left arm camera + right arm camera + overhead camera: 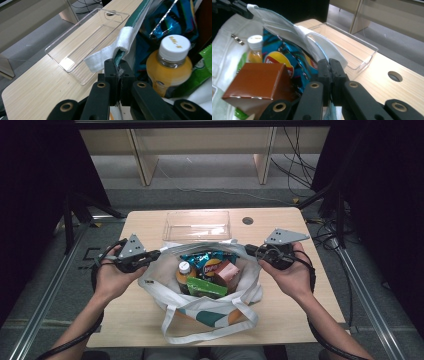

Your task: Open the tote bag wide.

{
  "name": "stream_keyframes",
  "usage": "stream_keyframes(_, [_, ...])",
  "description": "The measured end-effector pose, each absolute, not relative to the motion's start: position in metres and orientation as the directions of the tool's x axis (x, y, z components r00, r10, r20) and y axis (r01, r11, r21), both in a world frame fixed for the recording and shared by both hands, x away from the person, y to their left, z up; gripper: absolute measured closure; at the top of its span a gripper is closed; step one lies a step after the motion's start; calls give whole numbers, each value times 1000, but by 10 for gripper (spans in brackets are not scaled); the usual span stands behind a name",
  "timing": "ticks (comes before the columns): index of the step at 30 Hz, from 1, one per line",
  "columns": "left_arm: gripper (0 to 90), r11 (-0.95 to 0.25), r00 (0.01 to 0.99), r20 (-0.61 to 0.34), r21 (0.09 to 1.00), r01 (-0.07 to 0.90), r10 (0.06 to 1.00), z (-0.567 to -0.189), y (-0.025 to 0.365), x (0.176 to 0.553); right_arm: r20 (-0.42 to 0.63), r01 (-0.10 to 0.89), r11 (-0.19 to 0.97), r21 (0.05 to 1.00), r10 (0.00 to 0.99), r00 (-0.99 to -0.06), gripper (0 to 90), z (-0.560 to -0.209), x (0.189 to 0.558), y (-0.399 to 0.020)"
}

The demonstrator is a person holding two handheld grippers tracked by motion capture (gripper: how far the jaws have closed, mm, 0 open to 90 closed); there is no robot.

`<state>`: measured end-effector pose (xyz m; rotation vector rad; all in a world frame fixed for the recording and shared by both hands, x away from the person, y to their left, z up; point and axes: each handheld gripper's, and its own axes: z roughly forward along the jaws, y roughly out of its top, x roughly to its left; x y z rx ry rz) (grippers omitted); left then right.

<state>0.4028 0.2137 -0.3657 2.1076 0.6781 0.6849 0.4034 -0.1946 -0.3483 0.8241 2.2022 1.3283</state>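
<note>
So both grippers were clamped on the rim of the white tote bag (200, 312), which sat mid-table. Left gripper (156, 254) had its jaws pinched shut on the bag's left edge, right gripper (250, 249) on the right edge, holding the mouth wide. Inside: an orange juice bottle (170, 67), a blue chip bag (284, 57), a brown carton (257, 80). Clear plastic tray (197, 225) sat just behind.

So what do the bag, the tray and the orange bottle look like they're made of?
Bag: woven cloth, likely canvas, matte white with teal and orange patches; its rim folds softly where both grippers pinch it.
Tray: clear hard plastic, glossy; the table's wood grain shows through it.
Bottle: seemingly clear plastic, orange drink visible inside, with a white cap, probably plastic too.
</note>
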Motion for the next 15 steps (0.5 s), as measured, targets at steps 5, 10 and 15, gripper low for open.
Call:
stream_keyframes(5, [873,-546,699,237,798,257,675,-372,207,412,-94,271,394,878,698,-710,887,-353,408,-192])
stream_keyframes(10, [874,-566,693,243,774,283,679,-382,201,421,-135,278,443,852,700,-702,887,-363,416,-190])
stream_keyframes(15, [878,-590,688,265,755,288,676,-392,195,430,-143,301,466,832,704,-695,886,-375,422,-187])
